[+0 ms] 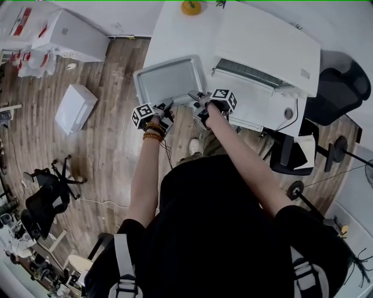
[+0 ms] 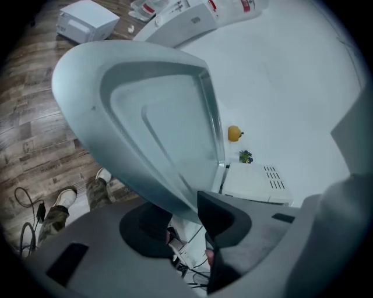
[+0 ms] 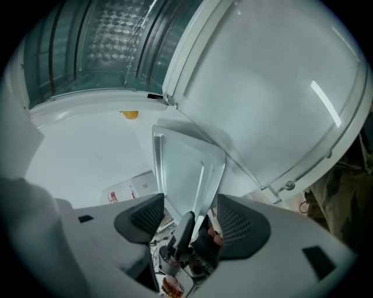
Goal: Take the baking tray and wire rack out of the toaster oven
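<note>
White table (image 1: pixel 169 35), with a yellow round thing (image 1: pixel 190 7) and a small green plant (image 2: pixel 245 156) close together at its far edge. Wood floor (image 1: pixel 111 139): small white box (image 1: pixel 76 107), bigger white box (image 1: pixel 73 35) beyond it, black folding chair (image 1: pixel 49 192) lower left. Black office chair (image 1: pixel 344 87) at right.

The baking tray (image 1: pixel 169 80), silvery, shallow and round-cornered, is held roughly level. Its near rim is clamped between the jaws of the left gripper (image 2: pixel 183 212) and passes untouched between the wide-spread jaws of the right gripper (image 3: pixel 189 218). Beyond the right jaws the white toaster oven (image 1: pixel 274 41) is seen with its door dropped open. The wire rack (image 1: pixel 247 73) seems lodged inside.
</note>
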The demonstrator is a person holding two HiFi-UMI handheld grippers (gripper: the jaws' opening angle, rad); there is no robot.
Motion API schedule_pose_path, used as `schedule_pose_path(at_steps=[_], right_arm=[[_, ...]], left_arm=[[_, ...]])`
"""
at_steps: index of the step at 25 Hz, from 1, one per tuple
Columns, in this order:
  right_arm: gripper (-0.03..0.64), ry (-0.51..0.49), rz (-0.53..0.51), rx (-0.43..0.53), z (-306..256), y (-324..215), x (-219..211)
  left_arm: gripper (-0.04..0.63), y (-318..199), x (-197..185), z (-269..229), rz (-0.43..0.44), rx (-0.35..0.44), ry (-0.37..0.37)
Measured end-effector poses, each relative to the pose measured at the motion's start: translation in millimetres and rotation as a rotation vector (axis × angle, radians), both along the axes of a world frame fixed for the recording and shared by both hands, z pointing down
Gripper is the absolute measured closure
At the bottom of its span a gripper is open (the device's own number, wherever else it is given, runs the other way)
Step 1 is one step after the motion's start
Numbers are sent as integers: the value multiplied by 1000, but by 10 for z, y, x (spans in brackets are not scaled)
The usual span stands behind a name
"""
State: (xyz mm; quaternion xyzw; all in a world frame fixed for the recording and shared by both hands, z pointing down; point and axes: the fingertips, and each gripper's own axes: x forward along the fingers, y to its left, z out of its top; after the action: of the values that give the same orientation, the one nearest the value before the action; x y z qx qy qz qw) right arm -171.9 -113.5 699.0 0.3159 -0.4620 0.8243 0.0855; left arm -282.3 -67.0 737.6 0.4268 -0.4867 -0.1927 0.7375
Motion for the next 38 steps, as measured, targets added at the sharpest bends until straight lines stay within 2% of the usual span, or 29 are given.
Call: schedule_pose_path(at_steps=[4,8,13,18,21,23,25,27,30,34,36,38], right_arm=[[339,-23,13,50,-134,6,57],[339,-23,12,115,-268,59,145],[339,-45,60,158,-367,159,309],[339,-77,124,267,-596,239,588],[342,-108,194,359,-795,308,842],[468,-128,259,446,-978,366,1044],[546,-131,302,544,-1164,452,1227],[563,-106,296,651,-1341,556,1382],[580,0,228,850,-1577,712,1641],[583,281,46,1136,-1778,855,2018],[583,363,-13,1211,-1867,916,2164],[581,380,-28,1245,-1941,931,2297]], left_arm=[[453,61,155,24,96,-11,-20],[449,135,231,10,96,-2,-15],[449,273,372,-108,112,23,-20],[451,317,542,-467,129,127,-64],[473,274,621,-808,51,223,-62],[542,228,705,-1081,-18,310,-35],[556,202,832,-1366,-28,410,-50],[560,195,998,-1640,36,512,-150],[561,231,1310,-1955,201,644,-383],[562,283,1711,-2171,398,753,-734],[561,342,1890,-2211,457,770,-825],[561,368,2053,-2229,487,774,-841]])
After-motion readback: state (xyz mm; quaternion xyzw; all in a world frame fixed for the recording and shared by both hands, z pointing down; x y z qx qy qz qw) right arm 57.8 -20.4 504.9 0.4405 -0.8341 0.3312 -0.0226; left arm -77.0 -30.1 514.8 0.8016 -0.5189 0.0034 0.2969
